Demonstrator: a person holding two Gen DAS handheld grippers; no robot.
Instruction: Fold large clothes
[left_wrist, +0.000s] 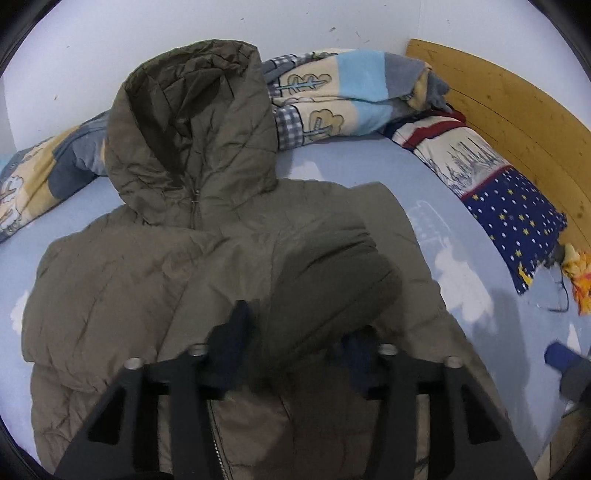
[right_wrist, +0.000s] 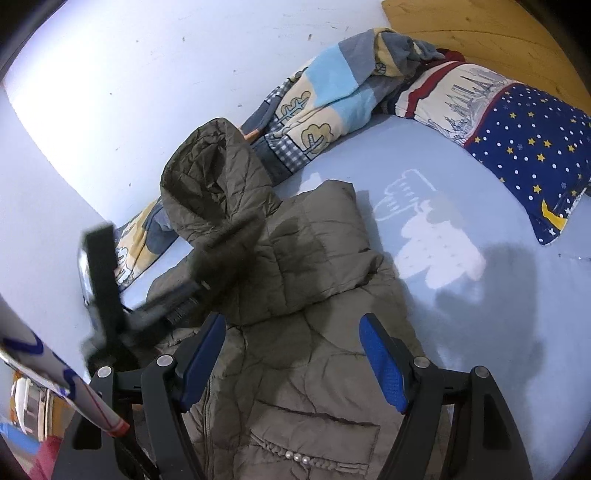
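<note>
Left gripper (left_wrist: 295, 350) at lower centre: jaws apart around a blurred sleeve (left_wrist: 332, 280); contact cannot be confirmed. Right gripper (right_wrist: 295, 354): jaws wide, empty. Jacket (left_wrist: 147, 277) lies centre-left on the bed sheet (left_wrist: 424, 177); open sheet at right.

An olive-green quilted puffer jacket (left_wrist: 177, 266) lies front-up on the pale blue bed sheet (left_wrist: 436, 206). Its hood (left_wrist: 192, 125) is spread flat and points toward the wall, the front zipper (left_wrist: 194, 206) closed up to the collar. One sleeve (left_wrist: 332, 280) is folded in across the chest. A pocket flap trimmed with small pearls (right_wrist: 301, 459) shows lower down.
</note>
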